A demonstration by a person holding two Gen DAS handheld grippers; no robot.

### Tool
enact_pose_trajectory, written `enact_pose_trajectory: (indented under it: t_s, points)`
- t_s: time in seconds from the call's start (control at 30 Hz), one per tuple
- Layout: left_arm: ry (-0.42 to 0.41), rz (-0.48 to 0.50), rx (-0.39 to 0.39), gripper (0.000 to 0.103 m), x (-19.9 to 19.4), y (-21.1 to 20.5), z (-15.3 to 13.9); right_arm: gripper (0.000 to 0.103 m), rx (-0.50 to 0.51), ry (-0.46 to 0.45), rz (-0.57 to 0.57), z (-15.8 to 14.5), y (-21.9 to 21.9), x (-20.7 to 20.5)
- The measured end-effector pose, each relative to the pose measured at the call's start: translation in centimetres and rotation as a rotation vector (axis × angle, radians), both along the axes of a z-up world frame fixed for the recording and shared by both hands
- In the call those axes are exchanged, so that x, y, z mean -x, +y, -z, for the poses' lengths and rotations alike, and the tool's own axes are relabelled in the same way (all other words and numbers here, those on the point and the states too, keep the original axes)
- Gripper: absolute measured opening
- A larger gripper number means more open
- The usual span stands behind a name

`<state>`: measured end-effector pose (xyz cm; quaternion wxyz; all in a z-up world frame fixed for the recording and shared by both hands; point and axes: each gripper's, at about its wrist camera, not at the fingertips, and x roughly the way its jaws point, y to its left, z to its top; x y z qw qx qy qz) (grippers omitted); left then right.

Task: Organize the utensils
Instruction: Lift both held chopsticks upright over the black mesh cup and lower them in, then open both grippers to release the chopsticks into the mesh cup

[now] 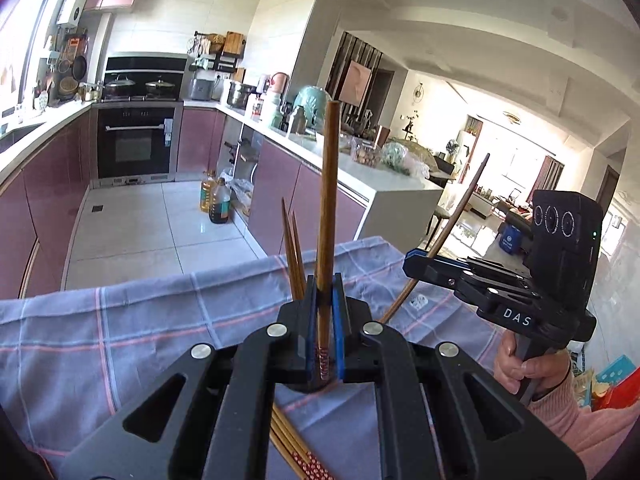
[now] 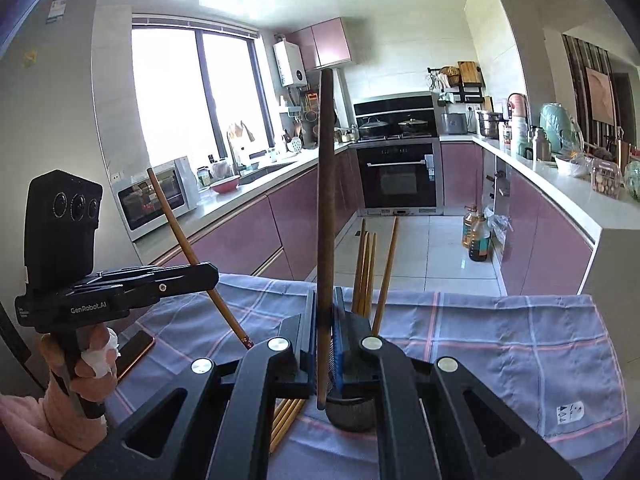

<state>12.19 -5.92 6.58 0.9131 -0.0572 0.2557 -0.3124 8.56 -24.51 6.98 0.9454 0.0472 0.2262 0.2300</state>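
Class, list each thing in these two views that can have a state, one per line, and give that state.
left tool: shut on a chopstick, held upright
right tool: shut on another chopstick, held upright
mesh holder: standing on the cloth, chopsticks upright in it
loose chopsticks: lying flat on the cloth
checked cloth: spread flat
oven door: closed
pots on the stove: lids on
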Motion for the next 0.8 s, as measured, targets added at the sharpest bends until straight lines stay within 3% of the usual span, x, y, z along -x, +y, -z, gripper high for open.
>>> enact_pose_trajectory:
  t_s: [0.2, 0.37, 0.8]
  points:
    - [-0.02, -0.007, -0.001, 0.008, -1.2, -1.3, -1.5, 0.006, -0.007, -0.029, 0.022, -0.9, -0.6, -1.3]
    - [-0.012, -0.013, -0.052, 0.007, -1.9, -2.6, -1.0, 0.006, 0.001, -0.015, 0.032, -0.3, -0.6, -2.5]
    - [0.09, 0.031, -0.187, 0.008, -3.7, -5.5, 2.6, 0.006, 0.08, 0.161, 0.005, 3.9, 0.6, -5.6]
